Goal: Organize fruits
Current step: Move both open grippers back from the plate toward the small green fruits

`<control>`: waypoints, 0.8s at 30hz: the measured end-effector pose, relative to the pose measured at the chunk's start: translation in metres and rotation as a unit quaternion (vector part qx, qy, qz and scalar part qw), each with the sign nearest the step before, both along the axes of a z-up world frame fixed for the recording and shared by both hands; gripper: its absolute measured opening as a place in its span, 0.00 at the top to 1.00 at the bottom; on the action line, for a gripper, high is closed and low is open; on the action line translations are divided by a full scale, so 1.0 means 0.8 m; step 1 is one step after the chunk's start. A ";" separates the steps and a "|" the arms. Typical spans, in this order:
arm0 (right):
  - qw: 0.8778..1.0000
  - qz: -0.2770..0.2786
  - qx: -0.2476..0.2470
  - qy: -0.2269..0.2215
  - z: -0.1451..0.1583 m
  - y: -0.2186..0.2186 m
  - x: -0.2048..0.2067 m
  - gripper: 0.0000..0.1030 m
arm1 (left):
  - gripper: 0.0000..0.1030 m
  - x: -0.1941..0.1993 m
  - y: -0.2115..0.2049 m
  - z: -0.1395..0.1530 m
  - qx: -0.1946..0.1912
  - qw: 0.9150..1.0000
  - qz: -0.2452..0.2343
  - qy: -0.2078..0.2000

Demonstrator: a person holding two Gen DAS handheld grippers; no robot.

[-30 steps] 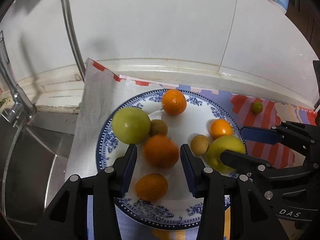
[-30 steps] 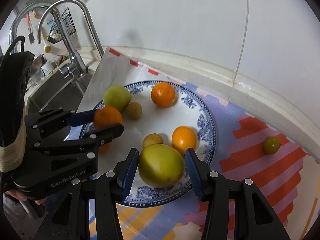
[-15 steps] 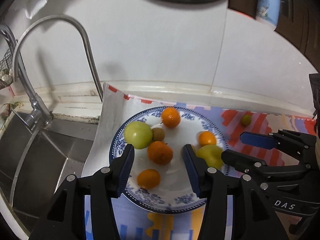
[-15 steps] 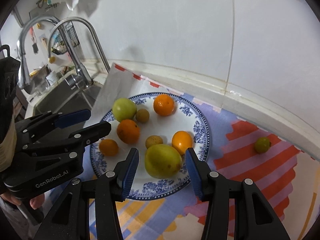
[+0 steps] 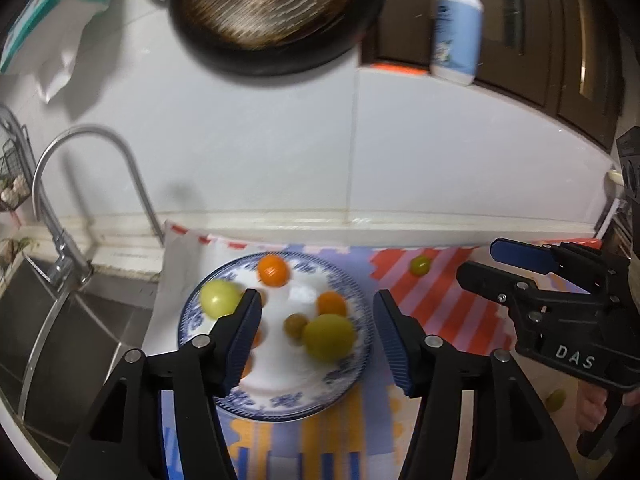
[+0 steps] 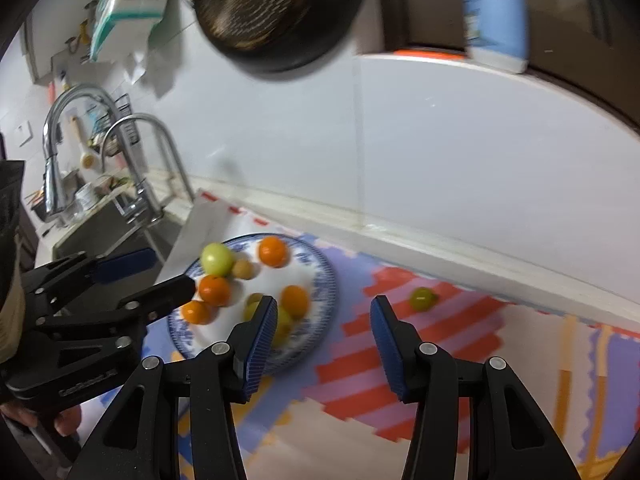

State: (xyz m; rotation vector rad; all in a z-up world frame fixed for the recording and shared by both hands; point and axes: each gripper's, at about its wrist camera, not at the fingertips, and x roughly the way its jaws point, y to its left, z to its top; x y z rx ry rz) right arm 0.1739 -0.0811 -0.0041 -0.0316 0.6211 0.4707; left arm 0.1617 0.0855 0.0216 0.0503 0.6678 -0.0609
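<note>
A blue-patterned white plate (image 5: pixel 224 394) (image 6: pixel 320 280) lies on a colourful mat and holds several fruits: oranges (image 5: pixel 273 271) (image 6: pixel 273 251), a green apple (image 5: pixel 218 299) (image 6: pixel 217 258), a larger yellow-green fruit (image 5: pixel 329 337) and small brown ones (image 5: pixel 295 324). A small green fruit (image 5: pixel 419 266) (image 6: pixel 422 299) lies alone on the mat right of the plate. My left gripper (image 5: pixel 316 340) is open and empty, raised above the plate. My right gripper (image 6: pixel 323 344) is open and empty, raised above the mat just right of the plate.
A steel sink (image 5: pixel 60 344) with a curved tap (image 5: pixel 92 140) lies left of the mat. A white tiled wall (image 5: pixel 360 152) stands behind. A dark pan (image 5: pixel 272 12) hangs above, and a blue bottle (image 5: pixel 458 28) stands on a ledge. Another small green fruit (image 5: pixel 556 399) lies at the far right.
Both grippers have lifted up and back from the plate, open and empty. The orange and the yellow-green fruit that were between their fingers stay on the plate.
</note>
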 end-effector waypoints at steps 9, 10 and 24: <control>0.998 -0.051 -0.007 -0.022 0.016 -0.065 -0.003 0.52 | 0.38 0.005 -0.057 0.017 0.010 0.999 -0.042 -0.025; 0.998 -0.059 -0.007 -0.023 0.018 -0.071 -0.003 0.52 | 0.38 0.006 -0.062 0.018 0.010 0.999 -0.047 -0.026; 0.989 -0.145 -0.021 -0.028 0.015 -0.130 -0.010 0.52 | 0.35 0.022 -0.109 0.007 0.009 0.996 -0.090 -0.025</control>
